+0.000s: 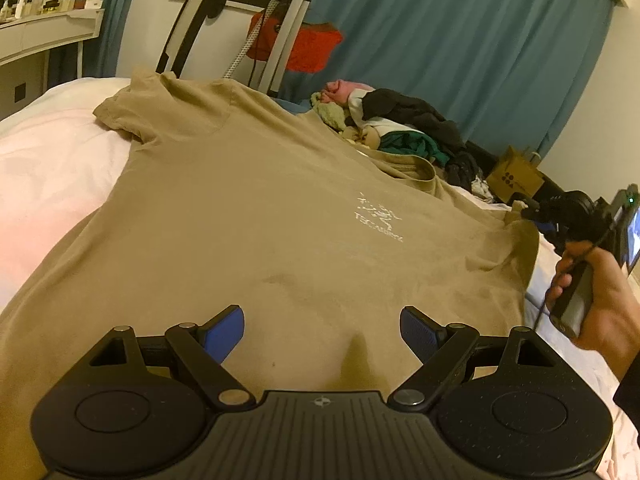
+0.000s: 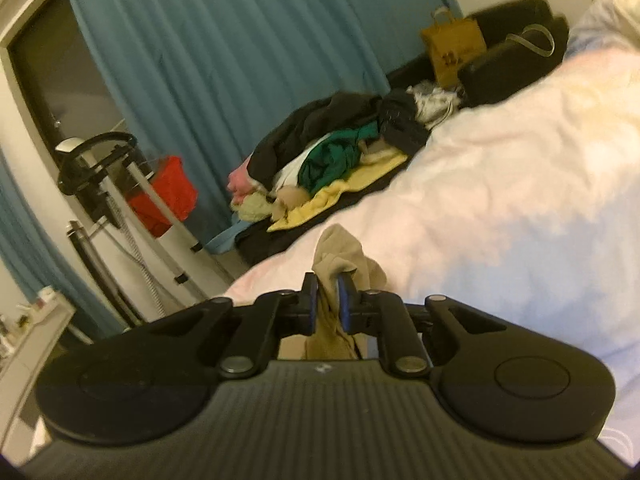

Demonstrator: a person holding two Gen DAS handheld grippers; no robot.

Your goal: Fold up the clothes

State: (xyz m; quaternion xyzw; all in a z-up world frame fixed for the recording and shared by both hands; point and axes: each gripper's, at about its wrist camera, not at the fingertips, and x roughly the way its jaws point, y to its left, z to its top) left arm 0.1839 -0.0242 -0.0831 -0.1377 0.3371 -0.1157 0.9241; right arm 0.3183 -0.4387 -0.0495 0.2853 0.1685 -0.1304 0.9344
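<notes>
White bedding covers the bed (image 1: 52, 152), which fills the ground ahead of both tongs. On it lies a tan T-shirt (image 1: 248, 216), spread flat with its front up, its body reaching from under the left tongs (image 1: 322, 330) away to the collar and sleeves at the far end. A small white printed logo (image 1: 378, 218) sits on the chest, ahead of the left tongs and a little to their right.

Behind the bed hangs a teal curtain (image 1: 460, 48). At the bed's far edge, beyond the shirt, a pile of unfolded clothes (image 2: 336, 152) lies in a heap: black, green, pink and yellow pieces. A brown paper bag (image 2: 454, 50) stands past the pile, beside a dark bag. A red box (image 2: 164, 196) and a white stand sit near the curtain, left of the pile in the right wrist view.

The left tongs stand wide apart just above the shirt's lower body, with nothing between the blue pads.

The right tongs (image 2: 328, 300) are nearly closed and pinch a bunched fold of the tan T-shirt, which rises between the pads and hangs down behind them. In the left wrist view they grip the shirt's right edge, held by a hand (image 1: 600, 300).
</notes>
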